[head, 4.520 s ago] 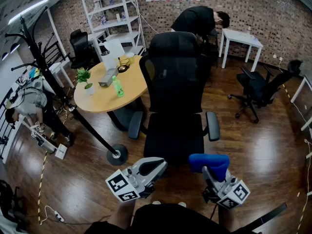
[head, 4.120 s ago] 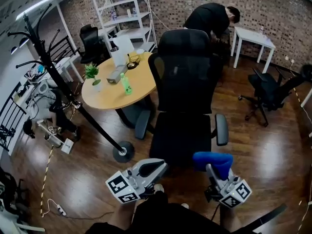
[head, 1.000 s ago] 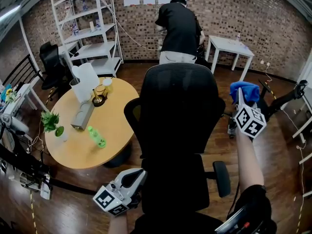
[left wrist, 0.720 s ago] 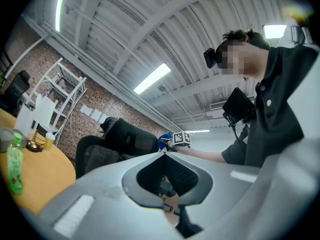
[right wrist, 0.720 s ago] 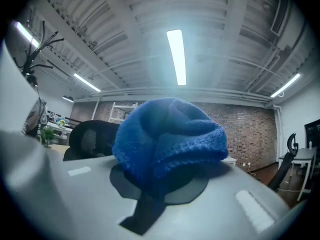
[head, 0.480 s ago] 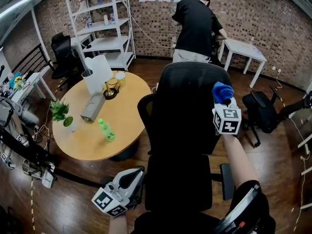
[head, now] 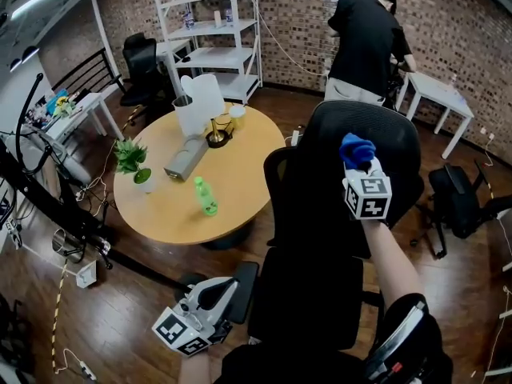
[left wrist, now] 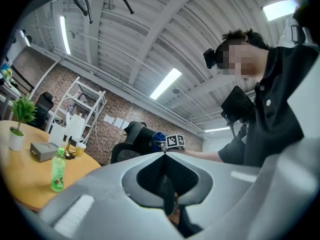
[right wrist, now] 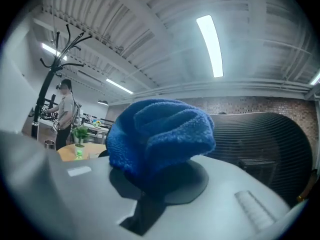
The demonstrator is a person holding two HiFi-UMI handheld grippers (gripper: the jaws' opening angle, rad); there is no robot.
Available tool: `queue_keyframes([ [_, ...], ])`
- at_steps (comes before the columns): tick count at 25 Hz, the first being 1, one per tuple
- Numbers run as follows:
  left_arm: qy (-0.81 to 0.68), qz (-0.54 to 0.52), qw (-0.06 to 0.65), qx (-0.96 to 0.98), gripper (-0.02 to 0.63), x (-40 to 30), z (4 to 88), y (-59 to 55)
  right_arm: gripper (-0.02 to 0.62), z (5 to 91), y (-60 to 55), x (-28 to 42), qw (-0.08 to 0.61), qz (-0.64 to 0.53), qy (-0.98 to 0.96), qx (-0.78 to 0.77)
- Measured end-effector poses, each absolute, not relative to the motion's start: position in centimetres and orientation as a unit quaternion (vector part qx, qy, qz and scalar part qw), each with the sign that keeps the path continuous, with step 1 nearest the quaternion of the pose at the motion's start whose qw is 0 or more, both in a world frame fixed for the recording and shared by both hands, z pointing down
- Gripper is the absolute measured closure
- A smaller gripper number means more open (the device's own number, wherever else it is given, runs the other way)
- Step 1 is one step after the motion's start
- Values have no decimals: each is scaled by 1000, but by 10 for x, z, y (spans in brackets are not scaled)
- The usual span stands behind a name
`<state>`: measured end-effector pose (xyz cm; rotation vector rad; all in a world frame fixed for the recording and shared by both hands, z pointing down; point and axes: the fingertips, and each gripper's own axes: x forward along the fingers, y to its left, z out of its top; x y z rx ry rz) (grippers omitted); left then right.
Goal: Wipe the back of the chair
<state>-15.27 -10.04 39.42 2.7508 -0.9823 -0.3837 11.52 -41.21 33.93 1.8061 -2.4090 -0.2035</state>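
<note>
The black mesh office chair (head: 320, 214) stands before me, its tall back (head: 400, 134) rising at centre right. My right gripper (head: 358, 166) is raised in front of the upper part of that back, shut on a bunched blue cloth (head: 356, 149). In the right gripper view the blue cloth (right wrist: 160, 134) fills the jaws, with the ribbed chair back (right wrist: 270, 144) close behind it. My left gripper (head: 220, 294) hangs low by the chair's left armrest (head: 242, 280), shut and holding nothing. The left gripper view shows the right gripper and cloth (left wrist: 159, 140) far off beside the chair back (left wrist: 125, 151).
A round wooden table (head: 200, 182) at the left holds a green bottle (head: 206, 196), a potted plant (head: 133, 160), a white jug (head: 202, 102) and a grey box (head: 184, 160). A person in black (head: 364, 46) bends over a white table (head: 440, 94). White shelving (head: 212, 30) stands behind.
My right gripper with the cloth has risen from beside the seat to the top of the chair back, then moved left in front of it. The view has shifted right around the chair.
</note>
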Motion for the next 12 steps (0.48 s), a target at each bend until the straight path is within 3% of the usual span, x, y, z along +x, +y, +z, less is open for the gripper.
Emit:
queue_keyframes([
  [12, -383, -118, 94, 911, 601, -173, 395, -80, 543, 374, -404, 1, 59, -62, -872, 482],
])
